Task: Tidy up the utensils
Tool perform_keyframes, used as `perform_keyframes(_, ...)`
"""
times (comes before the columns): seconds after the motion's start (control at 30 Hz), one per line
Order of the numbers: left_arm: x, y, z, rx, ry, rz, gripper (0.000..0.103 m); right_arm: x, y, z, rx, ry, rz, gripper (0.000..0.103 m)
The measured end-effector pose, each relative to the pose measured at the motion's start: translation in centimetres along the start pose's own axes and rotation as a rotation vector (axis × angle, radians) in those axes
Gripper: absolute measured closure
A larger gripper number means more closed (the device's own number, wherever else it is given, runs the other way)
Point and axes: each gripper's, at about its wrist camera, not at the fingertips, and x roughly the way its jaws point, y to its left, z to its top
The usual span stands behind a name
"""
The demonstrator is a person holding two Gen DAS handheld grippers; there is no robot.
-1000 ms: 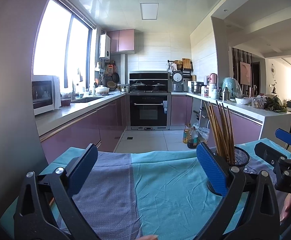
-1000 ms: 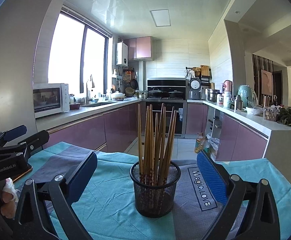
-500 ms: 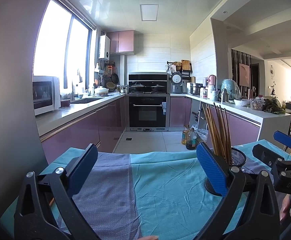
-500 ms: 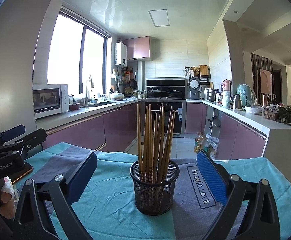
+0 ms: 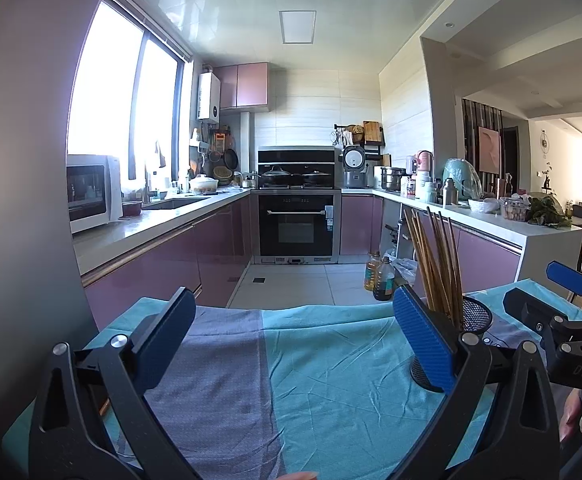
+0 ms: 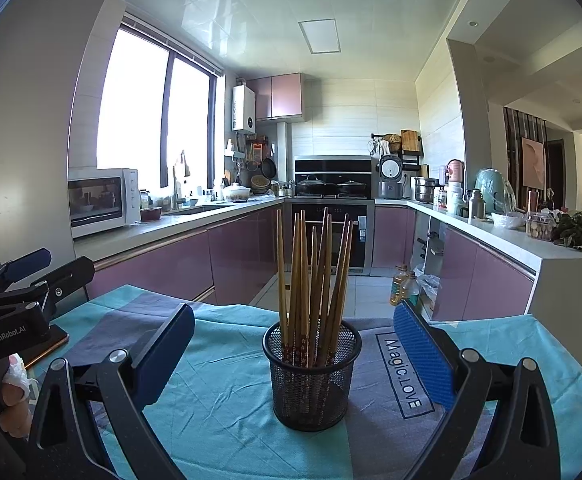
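Nothing shifted: both wide-open tools (image 6: 293,354) (image 5: 291,338) hover near brown chopsticks (image 6: 311,280), perhaps ten, upright in black mesh cup (image 6: 311,384).

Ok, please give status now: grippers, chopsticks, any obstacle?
Left gripper open, empty. Right gripper open, facing mesh holder. Chopsticks upright inside. Nothing in the way.
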Motion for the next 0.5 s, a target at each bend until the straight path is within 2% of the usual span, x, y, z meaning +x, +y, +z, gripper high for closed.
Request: perform_keyframes(0.5, -0.15, -0.13, 0.07, 0.000, 0.001, 0.000, 0.006, -0.17, -0.06, 0.18, -0.001, -0.009, 0.002, 0.007)
